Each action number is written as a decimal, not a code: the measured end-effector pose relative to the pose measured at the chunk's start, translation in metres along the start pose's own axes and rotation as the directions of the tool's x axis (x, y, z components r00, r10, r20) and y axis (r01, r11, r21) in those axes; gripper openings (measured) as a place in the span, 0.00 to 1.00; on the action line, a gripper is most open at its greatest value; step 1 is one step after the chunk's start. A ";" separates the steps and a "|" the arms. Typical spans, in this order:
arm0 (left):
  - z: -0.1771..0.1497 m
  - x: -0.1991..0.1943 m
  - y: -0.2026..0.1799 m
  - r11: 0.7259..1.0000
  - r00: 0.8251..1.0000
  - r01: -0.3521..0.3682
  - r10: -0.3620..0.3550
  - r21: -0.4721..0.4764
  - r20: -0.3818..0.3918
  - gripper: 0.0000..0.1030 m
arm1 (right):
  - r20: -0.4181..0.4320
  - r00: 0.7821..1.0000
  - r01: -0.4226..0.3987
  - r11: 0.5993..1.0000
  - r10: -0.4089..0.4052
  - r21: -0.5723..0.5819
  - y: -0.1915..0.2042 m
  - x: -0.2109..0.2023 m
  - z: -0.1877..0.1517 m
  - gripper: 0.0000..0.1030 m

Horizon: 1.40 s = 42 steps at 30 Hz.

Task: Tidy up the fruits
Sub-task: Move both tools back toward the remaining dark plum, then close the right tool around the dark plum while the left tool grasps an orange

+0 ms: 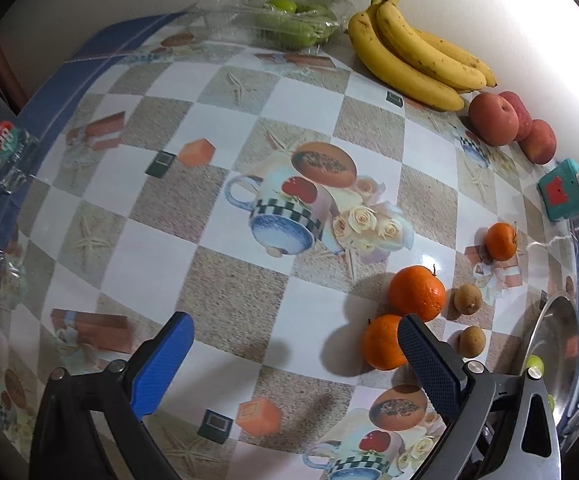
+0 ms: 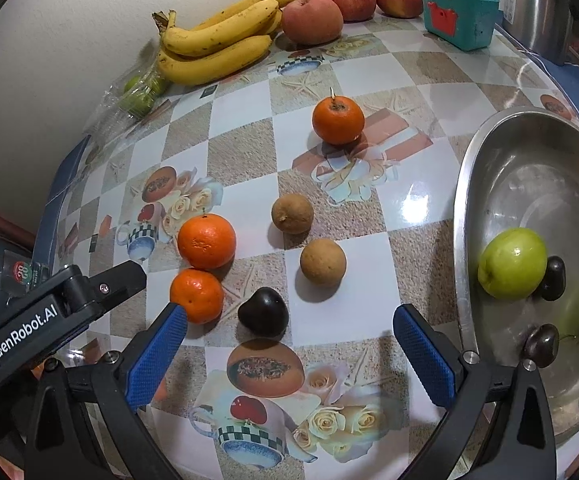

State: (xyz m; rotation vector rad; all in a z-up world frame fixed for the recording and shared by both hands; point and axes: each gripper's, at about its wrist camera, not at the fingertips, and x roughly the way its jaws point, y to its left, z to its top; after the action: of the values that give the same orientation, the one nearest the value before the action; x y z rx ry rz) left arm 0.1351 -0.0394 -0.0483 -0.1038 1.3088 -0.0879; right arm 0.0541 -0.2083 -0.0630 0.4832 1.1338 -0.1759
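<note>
Three oranges (image 2: 206,241) lie on the table, two close together and one farther back (image 2: 338,120). Two brown round fruits (image 2: 323,262) and a dark plum (image 2: 263,312) lie near them. My right gripper (image 2: 289,346) is open and empty, just in front of the plum. My left gripper (image 1: 295,358) is open and empty; its right finger (image 1: 429,360) is beside the nearest orange (image 1: 381,342). A steel bowl (image 2: 465,184) at the right holds a green apple (image 2: 512,263), two dark plums and another green fruit.
Bananas (image 2: 217,46) and three red apples (image 2: 312,19) lie along the back wall. A clear plastic box of green fruit (image 1: 289,20) sits at the back. A teal box (image 2: 459,16) stands at the back right. A plastic bag (image 1: 5,148) hangs at the left edge.
</note>
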 end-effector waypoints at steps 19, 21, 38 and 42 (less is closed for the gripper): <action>-0.004 0.017 -0.030 0.984 0.982 0.175 -0.171 0.042 -0.079 0.83 | -0.028 0.998 -0.063 0.997 0.062 -0.036 0.012 0.010 -0.001 0.48; -0.005 0.020 -0.030 0.982 0.980 0.183 -0.179 0.041 -0.090 0.79 | -0.030 0.998 -0.063 0.997 0.062 -0.039 0.013 0.011 -0.001 0.47; -0.007 0.023 -0.037 0.972 0.969 0.228 -0.222 0.053 -0.106 0.37 | -0.038 0.997 -0.072 0.996 0.071 -0.043 0.015 0.018 -0.001 0.30; -0.006 0.022 -0.037 0.973 0.970 0.225 -0.219 0.052 -0.103 0.37 | -0.038 0.996 -0.076 0.997 0.075 -0.032 0.013 0.016 -0.002 0.30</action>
State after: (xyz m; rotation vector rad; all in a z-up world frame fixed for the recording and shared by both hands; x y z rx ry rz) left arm 0.1345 -0.0792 -0.0665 -0.1939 1.3863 -0.3296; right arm 0.0640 -0.1946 -0.0746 0.5005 1.1503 -0.0824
